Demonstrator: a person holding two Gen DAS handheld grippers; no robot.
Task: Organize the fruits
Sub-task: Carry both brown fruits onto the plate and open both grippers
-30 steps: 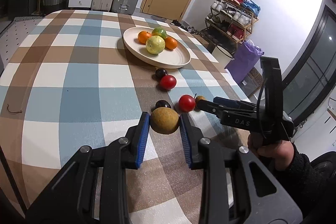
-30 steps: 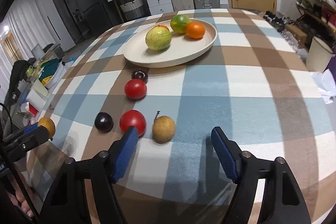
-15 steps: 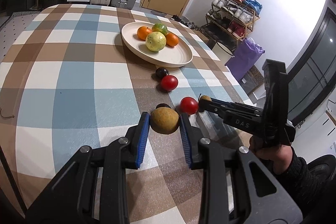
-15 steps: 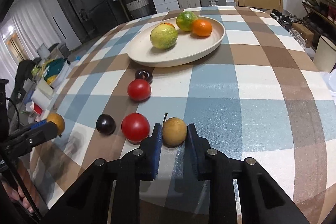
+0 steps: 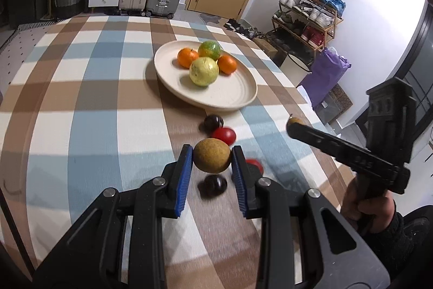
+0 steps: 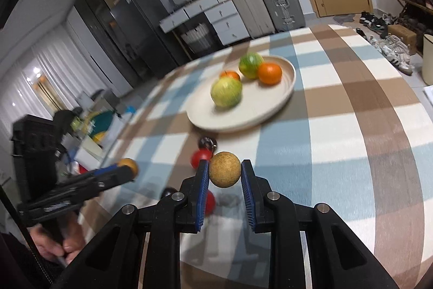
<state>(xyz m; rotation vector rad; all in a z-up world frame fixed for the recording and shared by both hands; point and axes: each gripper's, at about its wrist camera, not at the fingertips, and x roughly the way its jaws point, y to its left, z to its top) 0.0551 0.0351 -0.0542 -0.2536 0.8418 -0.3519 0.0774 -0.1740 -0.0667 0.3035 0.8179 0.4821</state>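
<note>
Brown, rough-skinned round fruits sit pinched in both your grippers: your left gripper (image 5: pixel 212 159) clamps one fruit (image 5: pixel 212 155), your right gripper (image 6: pixel 225 173) another (image 6: pixel 225 173), each lifted off the checked tablecloth (image 5: pixel 81 104). Beyond them, mid-table, the cream plate (image 5: pixel 238 96) holds two oranges, a green citrus and a yellow-green fruit. Only the left view shows both dark plums clearly; the right blurs them. Your right gripper's side lettering is too blurred to read.

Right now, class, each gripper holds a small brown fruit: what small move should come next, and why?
Probably carry both forward over the plate. The left gripper and right gripper each clamp a brown fruit, and the plate has bare space.
</note>
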